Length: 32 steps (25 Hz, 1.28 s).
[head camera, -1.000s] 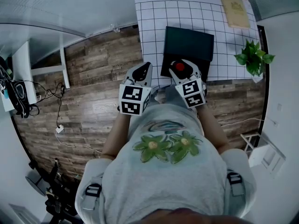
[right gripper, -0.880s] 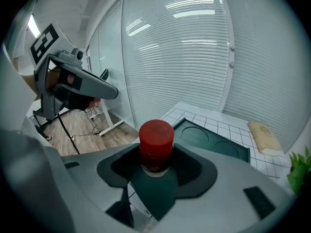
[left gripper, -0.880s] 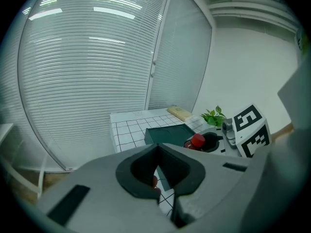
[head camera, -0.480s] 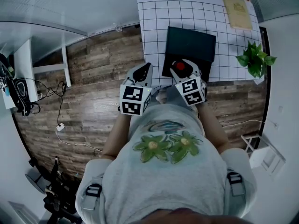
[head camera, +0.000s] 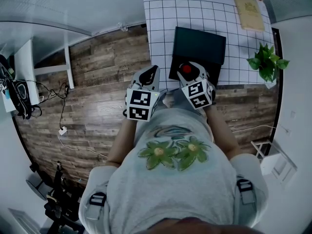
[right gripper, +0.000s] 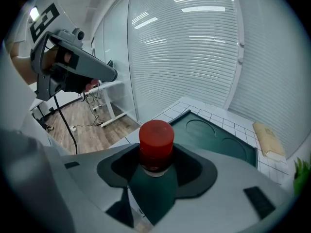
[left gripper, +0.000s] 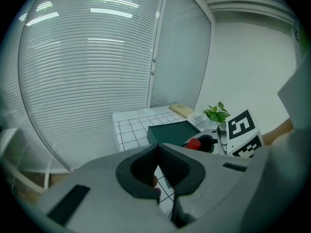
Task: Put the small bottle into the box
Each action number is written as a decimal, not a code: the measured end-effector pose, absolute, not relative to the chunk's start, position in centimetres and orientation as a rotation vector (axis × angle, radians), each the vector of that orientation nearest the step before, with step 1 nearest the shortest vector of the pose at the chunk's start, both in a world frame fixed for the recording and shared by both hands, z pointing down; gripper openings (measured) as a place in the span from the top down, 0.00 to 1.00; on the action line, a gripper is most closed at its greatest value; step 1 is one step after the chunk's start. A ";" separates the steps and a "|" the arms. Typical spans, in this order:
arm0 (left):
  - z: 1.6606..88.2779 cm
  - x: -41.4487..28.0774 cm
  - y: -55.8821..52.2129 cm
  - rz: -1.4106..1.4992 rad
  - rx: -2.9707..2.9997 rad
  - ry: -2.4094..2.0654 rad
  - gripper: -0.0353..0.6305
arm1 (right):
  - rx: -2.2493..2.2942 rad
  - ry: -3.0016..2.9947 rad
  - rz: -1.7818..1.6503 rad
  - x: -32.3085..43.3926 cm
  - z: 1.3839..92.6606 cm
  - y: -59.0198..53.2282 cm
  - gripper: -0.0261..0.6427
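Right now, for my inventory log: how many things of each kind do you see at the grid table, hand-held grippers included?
Bottle: 1
Box: 1
Plant: 1
Tan pad: 1
Hand-held grippers: 2, left and right
Total: 6

Left gripper (left gripper: 156,148): jaws closed tip to tip, nothing between them; held just off the table's (head camera: 161,28) near left corner.
Right gripper (right gripper: 155,166): jaws clamped on the small bottle (right gripper: 156,139), which stands upright; held over the table's near edge.
Forearms: left forearm (head camera: 118,143) and right forearm (head camera: 220,130) reach forward, grippers side by side, not touching.
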State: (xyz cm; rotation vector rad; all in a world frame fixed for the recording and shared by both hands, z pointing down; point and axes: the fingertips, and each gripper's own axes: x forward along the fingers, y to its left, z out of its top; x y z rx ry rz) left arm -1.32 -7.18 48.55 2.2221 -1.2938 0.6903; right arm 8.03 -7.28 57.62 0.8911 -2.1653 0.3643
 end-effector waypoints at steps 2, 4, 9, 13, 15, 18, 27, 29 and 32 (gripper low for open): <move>48.6 -1.4 -7.2 0.691 2.218 -1.297 0.94 | 0.879 -2.163 0.363 8.0 58.0 -7.2 0.64; 48.6 -1.4 -7.2 0.689 2.214 -1.302 0.94 | 0.868 -2.160 0.362 8.0 58.4 -7.2 0.64; 48.5 -1.7 -7.2 0.683 2.207 -1.316 0.94 | 0.846 -2.152 0.340 7.8 59.0 -7.2 0.64; 48.5 -1.8 -7.1 0.689 2.202 -1.327 0.94 | 0.829 -2.139 0.332 7.8 59.6 -7.2 0.64; 48.6 -1.9 -7.1 0.689 2.199 -1.329 0.94 | 0.824 -2.136 0.327 7.9 59.9 -7.2 0.64; 48.6 -1.9 -7.0 0.686 2.195 -1.332 0.94 | 0.822 -2.135 0.327 7.9 60.1 -7.2 0.64; 48.8 -2.1 -6.7 0.687 2.185 -1.336 0.94 | 0.807 -2.127 0.312 7.7 60.9 -7.1 0.64; 48.8 -2.2 -6.6 0.687 2.184 -1.338 0.94 | 0.804 -2.123 0.305 7.7 61.1 -7.1 0.64; 48.7 -2.3 -6.5 0.682 2.182 -1.344 0.94 | 0.800 -2.123 0.300 7.6 61.3 -7.1 0.64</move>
